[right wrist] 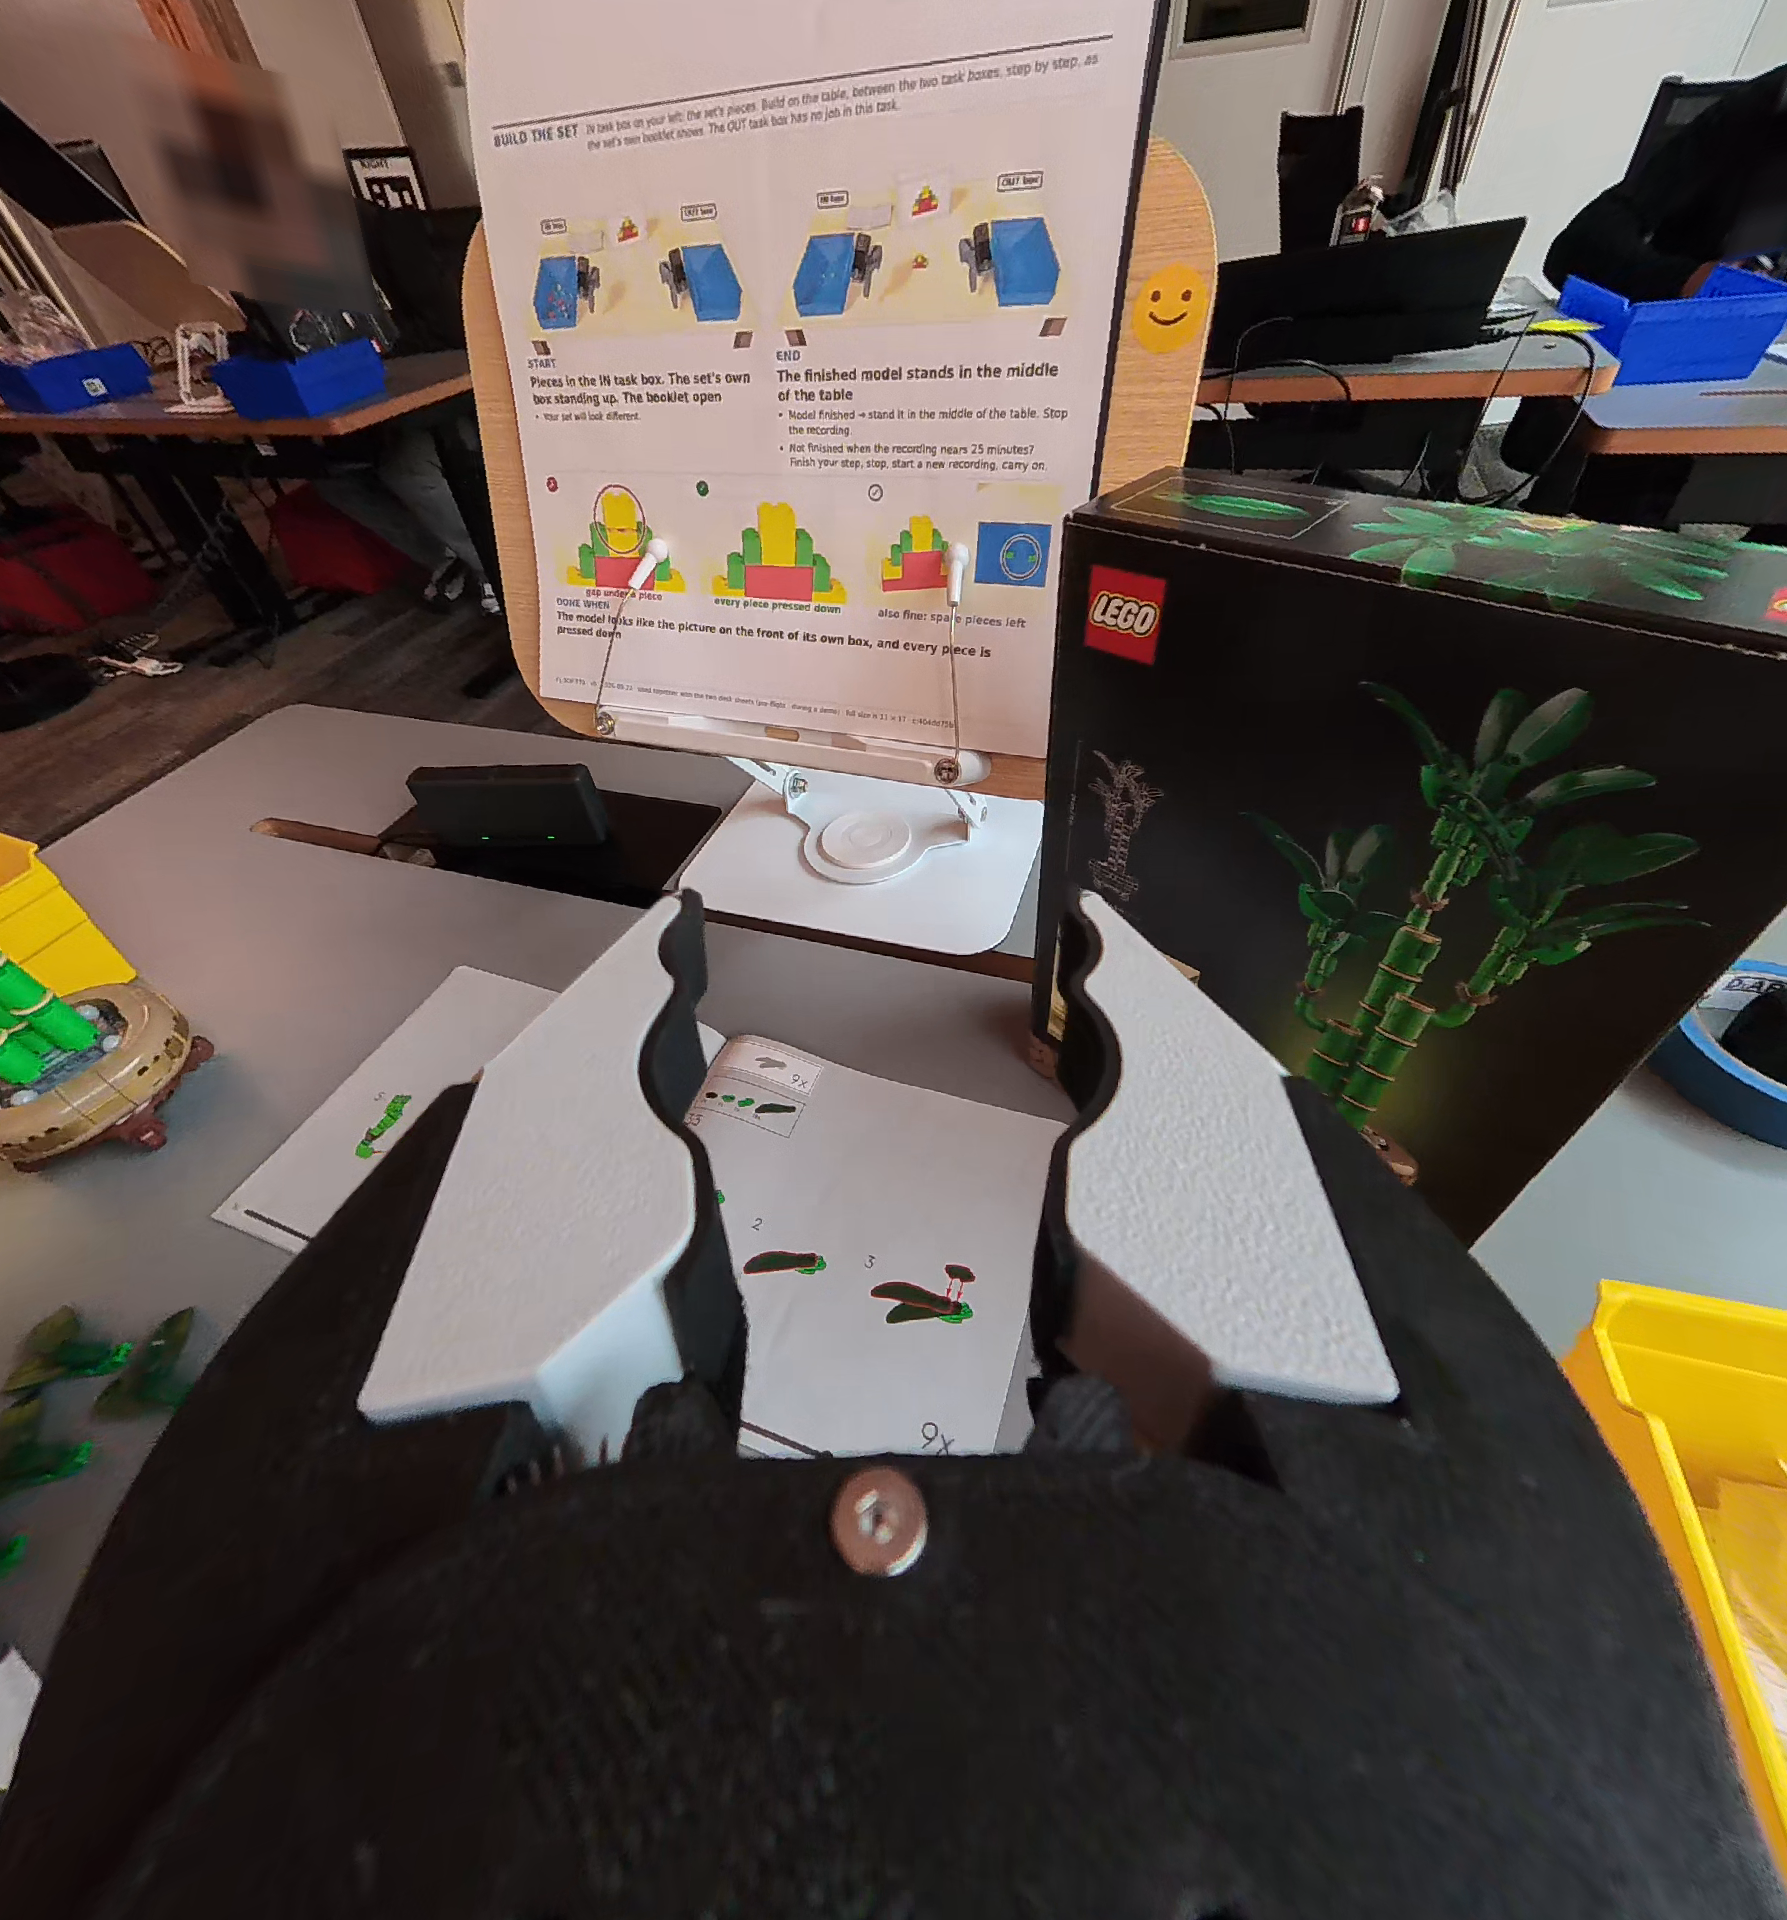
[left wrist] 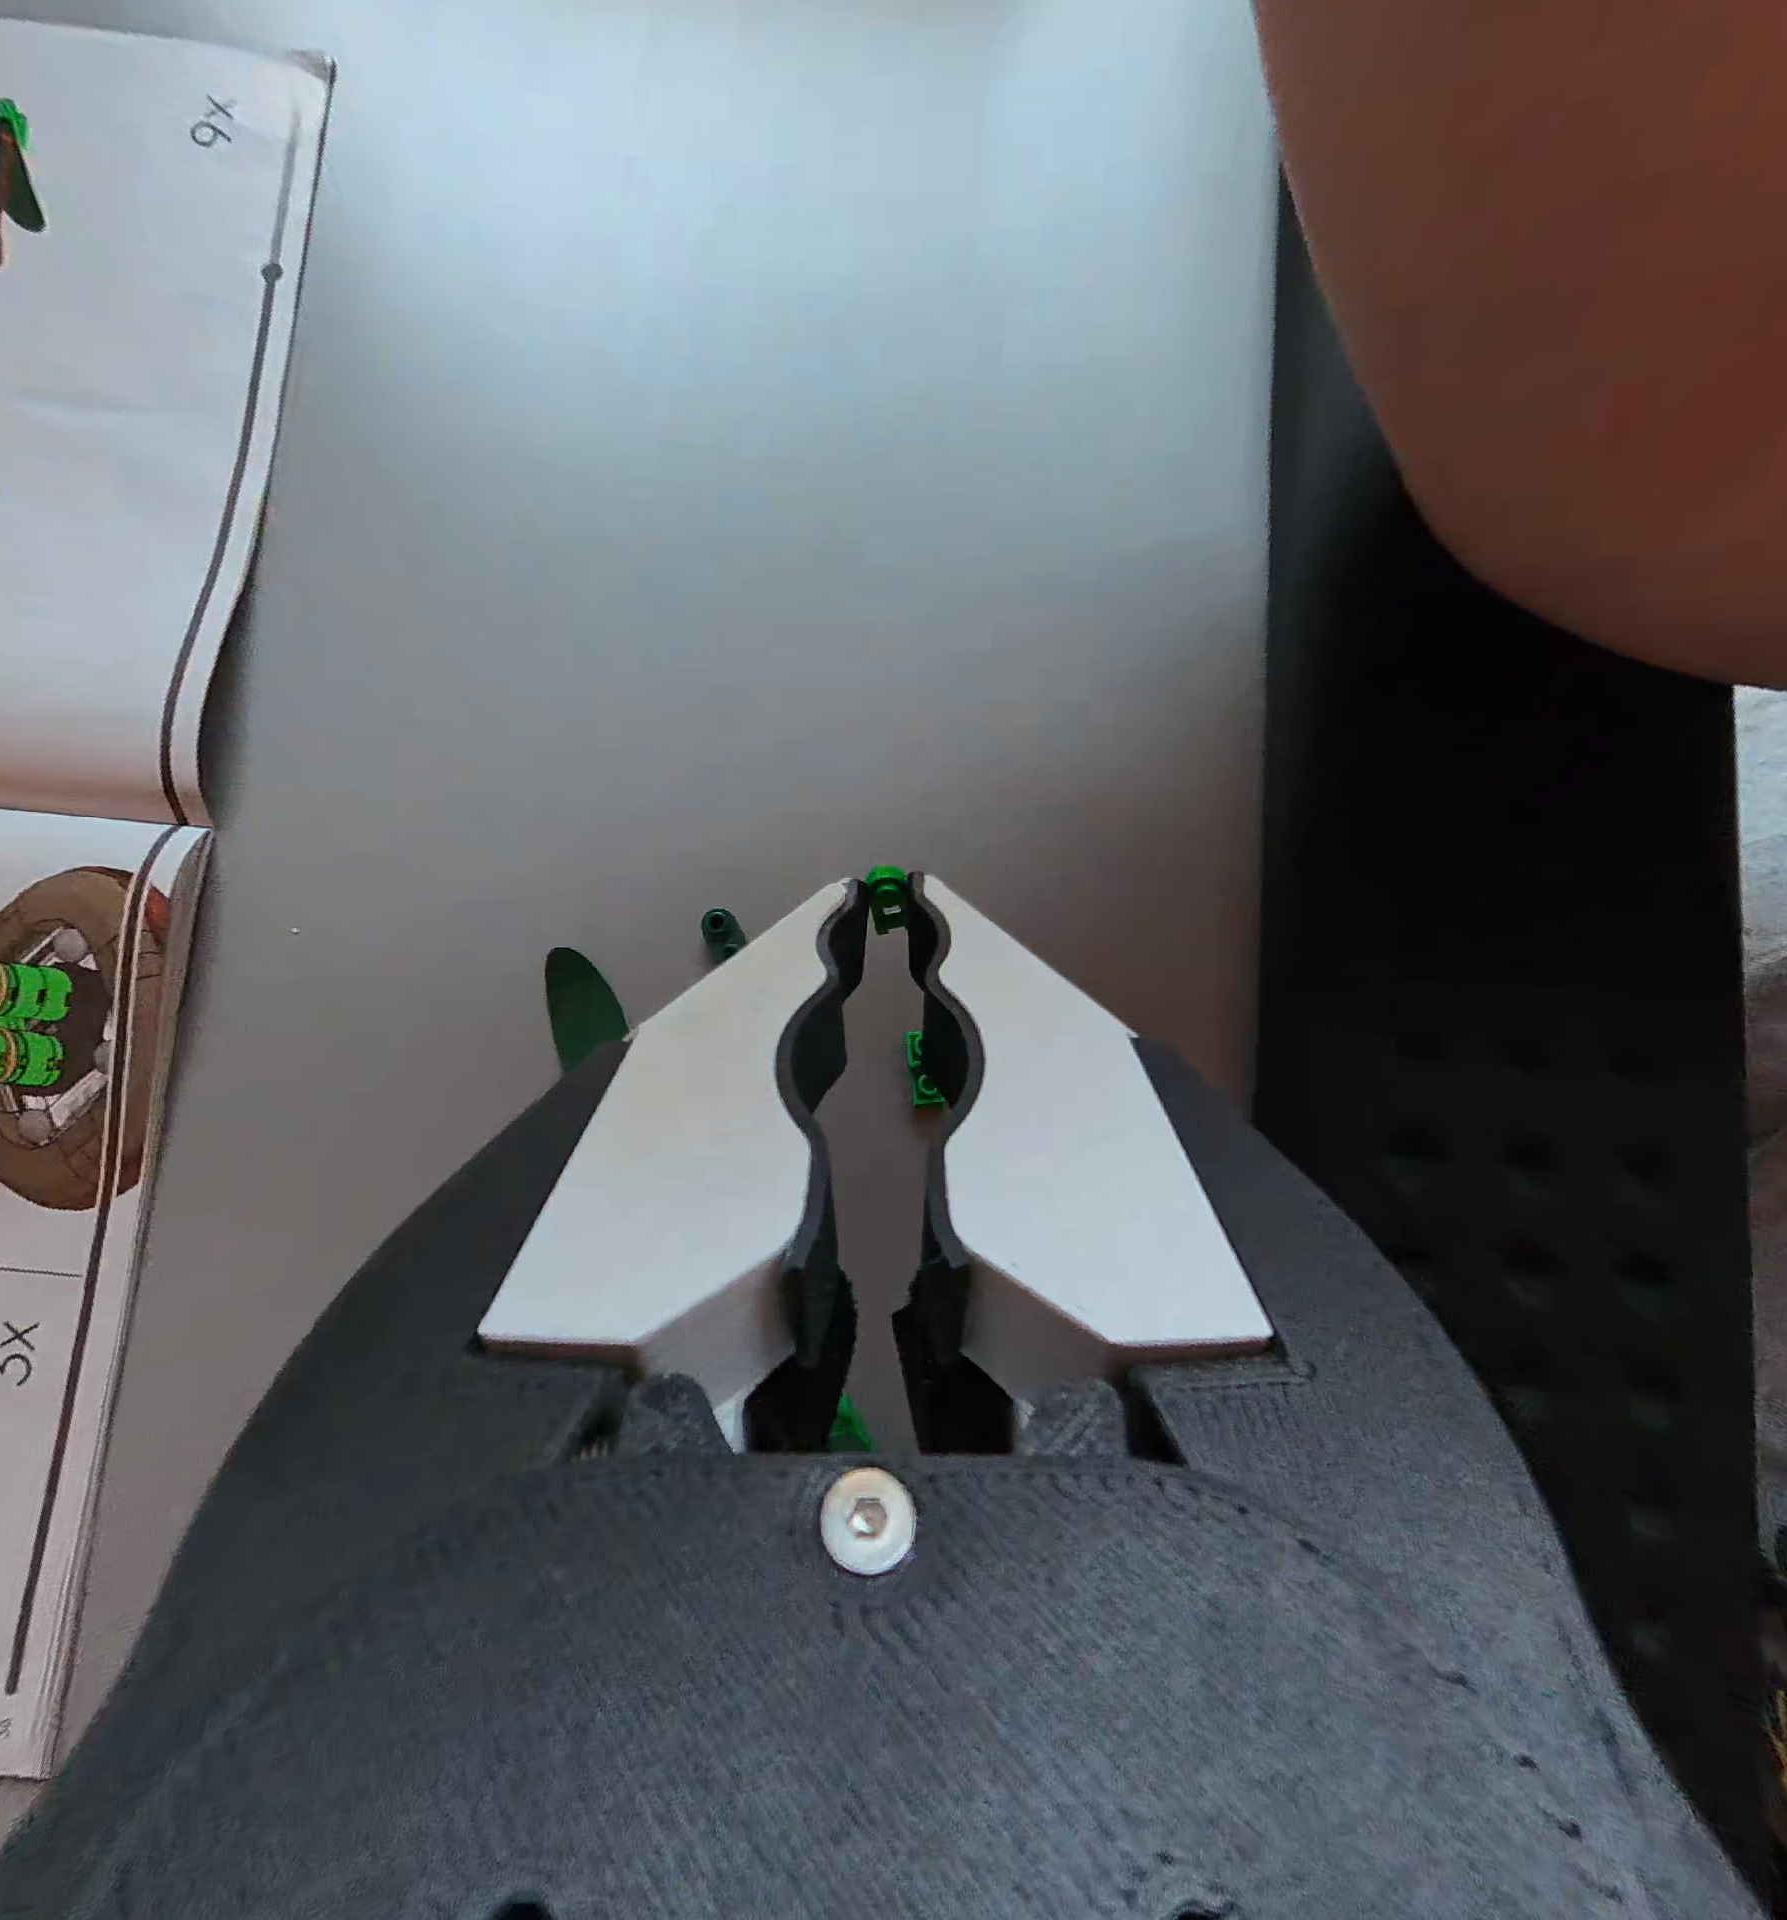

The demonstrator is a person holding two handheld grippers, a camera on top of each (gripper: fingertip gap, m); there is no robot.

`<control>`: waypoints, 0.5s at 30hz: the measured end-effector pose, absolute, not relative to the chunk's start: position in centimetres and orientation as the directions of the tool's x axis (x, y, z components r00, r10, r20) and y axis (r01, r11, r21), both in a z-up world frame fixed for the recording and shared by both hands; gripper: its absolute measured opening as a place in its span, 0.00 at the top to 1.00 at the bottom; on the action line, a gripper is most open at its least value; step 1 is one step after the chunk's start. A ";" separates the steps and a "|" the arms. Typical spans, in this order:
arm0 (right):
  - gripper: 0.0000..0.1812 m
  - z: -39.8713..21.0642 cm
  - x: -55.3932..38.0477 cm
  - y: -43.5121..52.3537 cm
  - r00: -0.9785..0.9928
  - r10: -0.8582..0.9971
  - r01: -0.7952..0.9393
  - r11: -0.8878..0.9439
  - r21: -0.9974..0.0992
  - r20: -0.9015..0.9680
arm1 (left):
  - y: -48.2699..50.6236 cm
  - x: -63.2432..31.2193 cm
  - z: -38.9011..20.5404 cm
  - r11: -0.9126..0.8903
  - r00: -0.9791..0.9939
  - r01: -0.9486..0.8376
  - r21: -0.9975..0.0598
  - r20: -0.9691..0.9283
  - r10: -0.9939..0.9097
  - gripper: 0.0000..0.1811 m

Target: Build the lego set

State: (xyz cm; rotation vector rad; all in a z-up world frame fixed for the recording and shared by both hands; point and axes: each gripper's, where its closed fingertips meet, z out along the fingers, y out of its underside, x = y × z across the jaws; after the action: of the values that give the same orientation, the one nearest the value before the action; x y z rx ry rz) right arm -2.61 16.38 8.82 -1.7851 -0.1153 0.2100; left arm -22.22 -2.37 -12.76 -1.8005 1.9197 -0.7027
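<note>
Your left gripper (left wrist: 887, 902) is pinching a small bright green clip piece (left wrist: 886, 900) right at the tips, jaws nearly closed on it, pointing straight down at the grey table (left wrist: 660, 520). Grip looks shallow; my guess is it twists easily under side load.

Just below the tips, at 6 o'clock from the held piece: a small green plate (left wrist: 922, 1070), seen through the jaw gap. At 9 o'clock: a dark green round stud piece (left wrist: 723, 928); a dark green leaf (left wrist: 582, 1006) sits at 8 o'clock, partly hidden by the finger. The instruction booklet (left wrist: 89, 520) lies well off at 9–10 o'clock.

Your right gripper (right wrist: 884, 935) is empty, jaws spread wide, above the open booklet (right wrist: 868, 1247). The bamboo model (right wrist: 47, 1039) sits at its 9 o'clock, finished leaf clusters (right wrist: 68, 1361) at 8 o'clock, and the set's box (right wrist: 1440, 831) stands at 2 o'clock.

Step in hand, as I read it: leaf sub-assembly, the repeated one on the open page. Next likely calls for seating the clip onto the leaf. Use the right to pin the leaf down, then press straight and square.
</note>
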 end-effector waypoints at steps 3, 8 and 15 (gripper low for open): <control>0.63 8.9 -2.7 16.4 0.978 0.194 -0.036 -0.220 -0.975 -0.079 | -2.4 -22.6 -13.4 0.021 -0.075 -0.805 -0.593 0.067 -0.995 0.97; 0.63 8.8 -2.7 16.5 0.978 0.195 -0.032 -0.224 -0.974 -0.077 | -2.4 -22.8 -14.0 0.022 -0.073 -0.821 -0.571 0.067 -0.995 0.97; 0.63 8.7 -2.8 16.5 0.978 0.193 -0.027 -0.231 -0.973 -0.073 | -2.6 -22.8 -14.9 0.028 -0.080 -0.840 -0.542 0.072 -0.994 0.97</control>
State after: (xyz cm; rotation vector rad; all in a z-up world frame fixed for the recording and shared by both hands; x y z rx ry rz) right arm -2.75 16.52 8.70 -1.7935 -0.1225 0.2050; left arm -22.82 -2.60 -14.92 -1.8716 1.9849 -0.6592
